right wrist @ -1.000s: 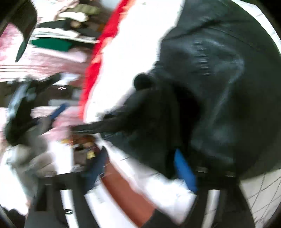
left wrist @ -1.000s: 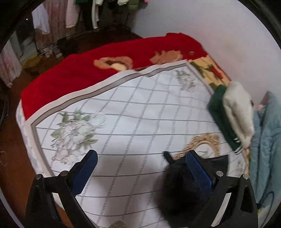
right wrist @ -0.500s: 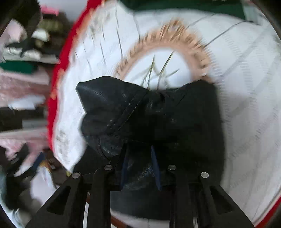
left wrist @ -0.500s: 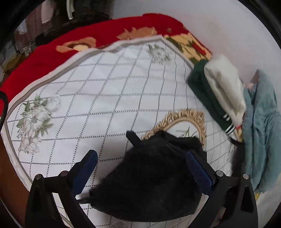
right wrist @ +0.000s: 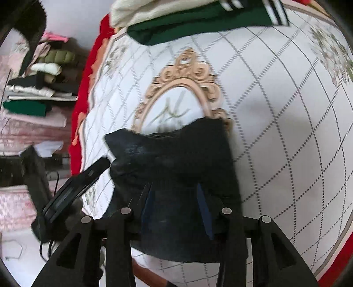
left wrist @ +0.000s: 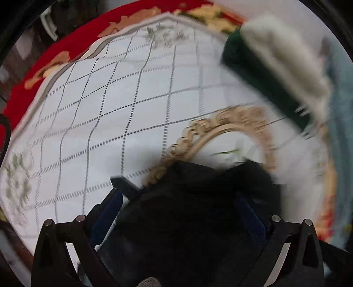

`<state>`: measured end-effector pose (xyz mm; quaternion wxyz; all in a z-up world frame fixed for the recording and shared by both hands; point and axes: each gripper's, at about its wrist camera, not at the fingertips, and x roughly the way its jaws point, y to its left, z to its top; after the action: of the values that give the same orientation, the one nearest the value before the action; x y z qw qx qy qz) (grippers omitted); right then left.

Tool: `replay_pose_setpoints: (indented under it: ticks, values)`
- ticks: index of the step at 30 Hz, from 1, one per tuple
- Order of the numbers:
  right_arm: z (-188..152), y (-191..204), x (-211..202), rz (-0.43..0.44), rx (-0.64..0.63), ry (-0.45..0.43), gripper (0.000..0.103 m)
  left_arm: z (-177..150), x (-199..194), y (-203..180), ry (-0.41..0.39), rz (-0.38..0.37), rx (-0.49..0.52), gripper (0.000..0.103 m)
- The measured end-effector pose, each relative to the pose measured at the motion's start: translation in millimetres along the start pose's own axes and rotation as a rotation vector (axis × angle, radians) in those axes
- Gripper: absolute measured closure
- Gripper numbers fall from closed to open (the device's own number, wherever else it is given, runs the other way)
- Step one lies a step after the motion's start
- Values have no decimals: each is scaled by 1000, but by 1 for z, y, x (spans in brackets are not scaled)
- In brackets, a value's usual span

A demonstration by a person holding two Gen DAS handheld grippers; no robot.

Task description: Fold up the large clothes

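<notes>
Now black jacket [right wrist: 176, 167] bunched on bed [left wrist: 123, 110], overlapping gold oval print [right wrist: 183, 88]. Right tongs [right wrist: 176, 196] clenched on jacket; left tongs [left wrist: 178, 209] released, astride it. Risk: slick bunched layers slip or grab unevenly, crooked fold.

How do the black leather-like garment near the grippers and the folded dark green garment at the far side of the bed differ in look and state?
The black leather-like garment lies bunched and unfolded; the folded dark green garment is a neat flat stack. The black one is plain; the green one shows white stripes at one end. The green one carries a cream fluffy garment on top; nothing lies on the black one. Both rest on the white quilted bedspread.
</notes>
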<state>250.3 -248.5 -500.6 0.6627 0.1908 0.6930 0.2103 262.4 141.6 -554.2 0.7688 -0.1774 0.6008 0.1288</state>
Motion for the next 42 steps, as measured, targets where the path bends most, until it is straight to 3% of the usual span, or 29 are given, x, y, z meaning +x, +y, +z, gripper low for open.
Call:
replay_pose_setpoints:
  ticks: [3,6,9,13,16,18,20,24,26,30,35,37,39,42]
  values:
    - [6,-4,23,-13,22,7,62,8,38,10,69,45,-24,0]
    - [20,4,47,-105,-31,-4,62,13,55,28,104,6,-76,0]
    - [33,-6,70,-113,44,58,61,15,59,27,105,15,-65,0]
    - [44,-5,64,-92,16,127,61,14,48,32,102,-9,-90,0]
    - [32,-22,26,56,24,86,52,4,10,45,48,-65,-146,0]
    - [18,-41,9,91,58,40,24,-16,-20,54,0,-102,-186,0]
    - [-1,-71,8,157,105,33,23,-45,-41,63,-20,-115,-227,0]
    - [-26,-111,53,288,199,136,23,-105,-59,73,-6,-132,-348,0]
    - [-33,-114,76,419,199,149,22,-124,-58,72,4,-134,-395,0]
    - [-26,-104,89,453,148,155,20,-150,-42,84,41,-149,-497,0]
    - [-20,-96,92,473,110,187,26,-153,-15,104,33,-144,-563,0]
    - [-20,-97,88,572,121,209,31,-149,0,114,44,-166,-575,0]
    - [-21,-91,83,724,116,240,31,-143,4,119,31,-172,-566,0]
    - [-22,-79,87,868,98,318,30,-135,6,121,22,-160,-537,1]
